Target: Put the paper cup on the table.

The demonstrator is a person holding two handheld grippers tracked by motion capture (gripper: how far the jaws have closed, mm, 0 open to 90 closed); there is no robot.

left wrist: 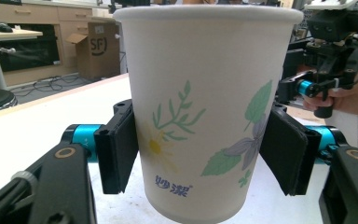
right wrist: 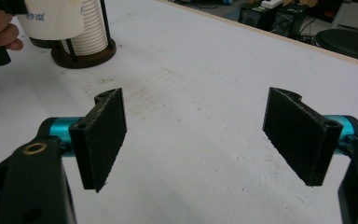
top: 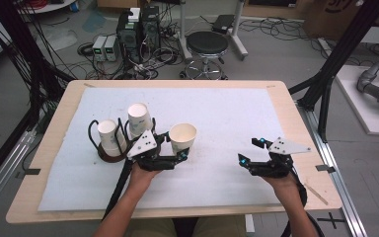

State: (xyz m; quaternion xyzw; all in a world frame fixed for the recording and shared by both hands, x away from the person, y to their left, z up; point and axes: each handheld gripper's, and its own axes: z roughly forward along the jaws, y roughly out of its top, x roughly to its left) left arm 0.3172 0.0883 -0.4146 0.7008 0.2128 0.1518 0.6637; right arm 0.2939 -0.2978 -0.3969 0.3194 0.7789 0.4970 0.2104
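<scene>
High view: left gripper [top: 177, 148] level, clamping paper cup [top: 182, 136]; right gripper [top: 249, 150] agape, empty

Paper cup's [left wrist: 205, 116] base cut off by left gripper view's lower edge.

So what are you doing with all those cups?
A person is working at a table with a pair of tongs in each hand. The left tongs are squeezed around a flowery paper cup, holding it upright just right of the cup holder. That holder has two stacks of paper cups in it. The right tongs are open with nothing between them, above the white mat off to the right.
</scene>
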